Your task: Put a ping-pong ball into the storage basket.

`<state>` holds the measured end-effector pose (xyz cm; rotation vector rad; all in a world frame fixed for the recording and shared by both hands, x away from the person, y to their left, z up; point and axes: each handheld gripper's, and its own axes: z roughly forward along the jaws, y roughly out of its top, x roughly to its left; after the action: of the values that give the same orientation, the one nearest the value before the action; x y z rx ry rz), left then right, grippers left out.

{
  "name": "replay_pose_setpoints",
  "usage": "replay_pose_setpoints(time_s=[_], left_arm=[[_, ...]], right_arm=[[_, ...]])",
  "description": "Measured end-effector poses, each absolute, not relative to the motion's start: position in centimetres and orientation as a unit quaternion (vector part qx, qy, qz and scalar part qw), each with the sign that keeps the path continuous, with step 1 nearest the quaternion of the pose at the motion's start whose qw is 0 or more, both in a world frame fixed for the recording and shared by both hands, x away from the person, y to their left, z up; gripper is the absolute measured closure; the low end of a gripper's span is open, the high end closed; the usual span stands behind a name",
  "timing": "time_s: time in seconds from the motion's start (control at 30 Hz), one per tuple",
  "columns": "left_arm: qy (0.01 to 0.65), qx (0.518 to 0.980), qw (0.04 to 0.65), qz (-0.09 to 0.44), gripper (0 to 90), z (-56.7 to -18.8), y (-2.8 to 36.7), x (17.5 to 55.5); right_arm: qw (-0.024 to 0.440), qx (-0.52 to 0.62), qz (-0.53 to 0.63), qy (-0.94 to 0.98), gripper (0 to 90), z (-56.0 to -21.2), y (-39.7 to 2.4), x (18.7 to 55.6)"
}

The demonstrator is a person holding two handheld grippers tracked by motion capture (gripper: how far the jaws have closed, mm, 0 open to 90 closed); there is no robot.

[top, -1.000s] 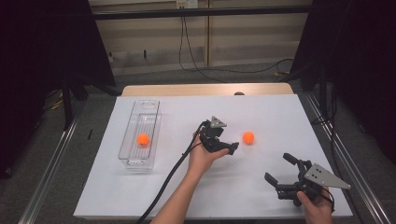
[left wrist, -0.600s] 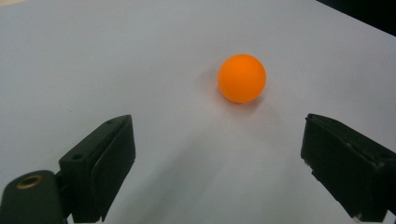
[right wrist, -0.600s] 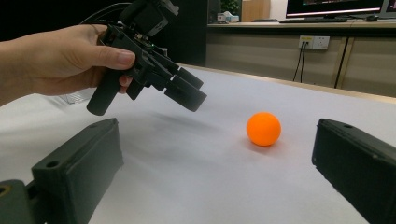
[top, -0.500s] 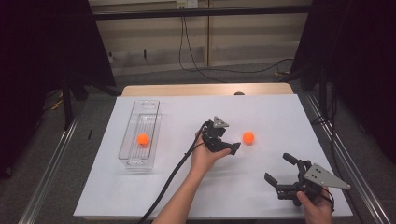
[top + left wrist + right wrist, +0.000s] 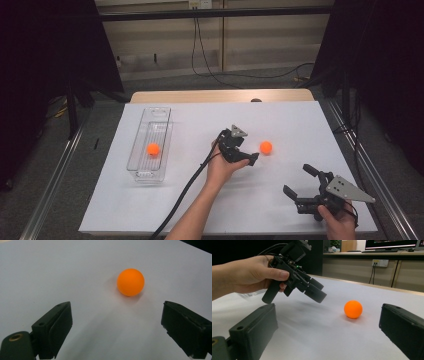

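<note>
An orange ball [image 5: 266, 147] lies on the white table right of centre. My left gripper [image 5: 248, 156] hovers just left of it, tilted down toward it, jaws open and empty. In the left gripper view the ball [image 5: 130, 282] sits ahead of the open jaws [image 5: 117, 312], apart from both. My right gripper [image 5: 297, 179] rests near the front right edge, open and empty. In its own view the ball [image 5: 353, 309] lies beyond its wide jaws [image 5: 328, 312], with the left gripper [image 5: 317, 291] in a hand further left. A second orange ball [image 5: 153, 149] lies in the clear tray [image 5: 135, 161].
The clear tray stands lengthwise on the table's left half. White table surface [image 5: 300, 120] stretches behind the ball. A black cable [image 5: 185, 195] trails from the left gripper to the front edge. Metal rails [image 5: 55, 170] run along both sides.
</note>
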<state>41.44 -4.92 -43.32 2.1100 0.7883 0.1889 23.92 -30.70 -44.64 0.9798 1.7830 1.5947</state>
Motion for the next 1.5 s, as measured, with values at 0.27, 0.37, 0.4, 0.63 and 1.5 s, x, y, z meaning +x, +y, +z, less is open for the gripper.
replay_pose_setpoints(time_s=[0.27, 0.37, 0.4, 0.63, 1.5], left_arm=[[0.314, 0.845, 0.426, 0.076, 10.1, -43.4, -5.3, 41.6], [0.313, 0.845, 0.427, 0.078, 10.1, -43.4, -5.5, 41.6], [0.312, 0.846, 0.426, 0.077, 10.1, -43.4, -5.6, 41.6], [0.312, 0.847, 0.423, 0.076, 10.2, -43.4, -6.1, 41.8], [0.312, 0.847, 0.423, 0.078, 10.4, -43.8, -7.5, 42.3]], right_arm=[[0.275, 0.364, 0.593, 0.664, 1.3, -44.6, -30.7, 24.0], [0.275, 0.366, 0.594, 0.662, 1.2, -44.6, -30.7, 23.9], [0.275, 0.365, 0.593, 0.663, 1.3, -44.6, -30.7, 23.9], [0.275, 0.364, 0.594, 0.663, 1.3, -44.6, -30.7, 23.9], [0.274, 0.366, 0.595, 0.661, 1.3, -44.6, -30.7, 23.9]])
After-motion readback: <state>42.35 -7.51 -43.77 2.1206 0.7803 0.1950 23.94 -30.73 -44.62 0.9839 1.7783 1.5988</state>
